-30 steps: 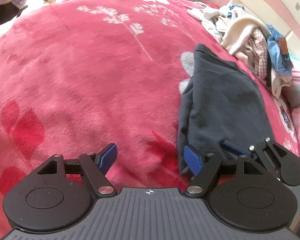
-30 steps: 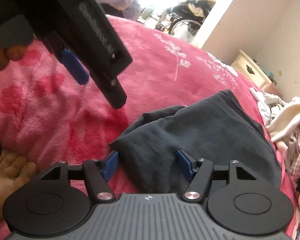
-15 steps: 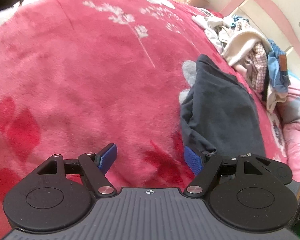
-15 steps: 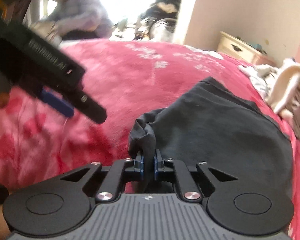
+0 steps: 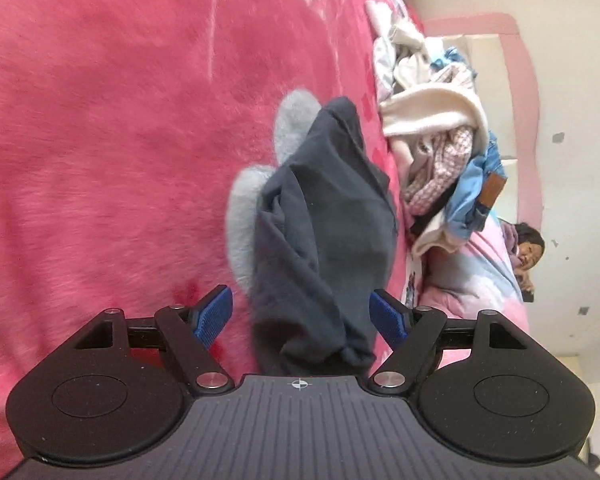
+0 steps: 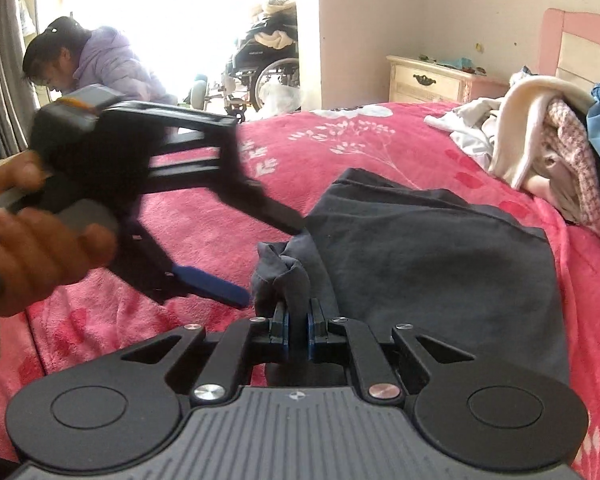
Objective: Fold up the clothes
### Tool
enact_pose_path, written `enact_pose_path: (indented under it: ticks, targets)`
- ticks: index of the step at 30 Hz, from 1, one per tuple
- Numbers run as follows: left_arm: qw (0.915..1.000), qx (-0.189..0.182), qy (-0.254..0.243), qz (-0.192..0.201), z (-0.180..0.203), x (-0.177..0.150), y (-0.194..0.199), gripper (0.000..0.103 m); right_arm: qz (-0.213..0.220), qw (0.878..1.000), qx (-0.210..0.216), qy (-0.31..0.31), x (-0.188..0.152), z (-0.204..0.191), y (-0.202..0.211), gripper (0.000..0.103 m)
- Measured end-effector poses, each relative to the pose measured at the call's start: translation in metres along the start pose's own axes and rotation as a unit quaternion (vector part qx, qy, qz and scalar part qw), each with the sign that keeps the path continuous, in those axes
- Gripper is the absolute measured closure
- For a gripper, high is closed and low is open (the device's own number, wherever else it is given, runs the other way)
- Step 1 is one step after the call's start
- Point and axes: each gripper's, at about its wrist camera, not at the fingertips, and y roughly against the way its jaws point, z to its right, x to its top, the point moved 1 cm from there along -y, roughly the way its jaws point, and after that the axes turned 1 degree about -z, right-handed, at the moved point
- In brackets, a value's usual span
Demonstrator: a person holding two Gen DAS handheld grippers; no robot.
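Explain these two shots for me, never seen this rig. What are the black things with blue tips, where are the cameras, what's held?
No robot here: a person holds a pair of hand-held tongs in each hand, and each carries a fisheye camera looking forward along its two blue-padded fingers.

The left wrist view shows the left tongs open, a dark grey garment bunched between the pads but not pinched. The right wrist view shows the right tongs shut on a gathered corner of that same garment; their jaws have just been closing on it. In that view the left tongs, blurred, reach in from the left with the person's hand on the grip.

Everything lies on a pink blanket covering a bed. A pile of unfolded clothes sits further along.
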Motion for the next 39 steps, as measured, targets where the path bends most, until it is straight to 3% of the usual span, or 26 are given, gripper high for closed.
enact_pose_path:
  ticks: [13,18,28,39]
  targets:
    - [0.9916,0.03,-0.053,-0.114,0.034,0.018,-0.066,0.03,0.026,1.0,-0.013,0.001,0.007,0.005,0.016,0.094]
    - [0.9914,0.034,-0.051,-0.115,0.033,0.018,-0.057,0.032,0.035,0.999,-0.016,-0.028,0.009,0.019,0.022,0.094]
    - [0.9939,0.001,0.017,-0.109,0.017,0.015,-0.046,0.028,0.044,0.998,-0.009,-0.042,0.015,0.024,0.023,0.094]
    - [0.9869,0.026,-0.015,-0.159,0.034,0.024,-0.083,0.025,0.048,0.998,0.013,-0.031,0.015,0.015,0.026,0.094]
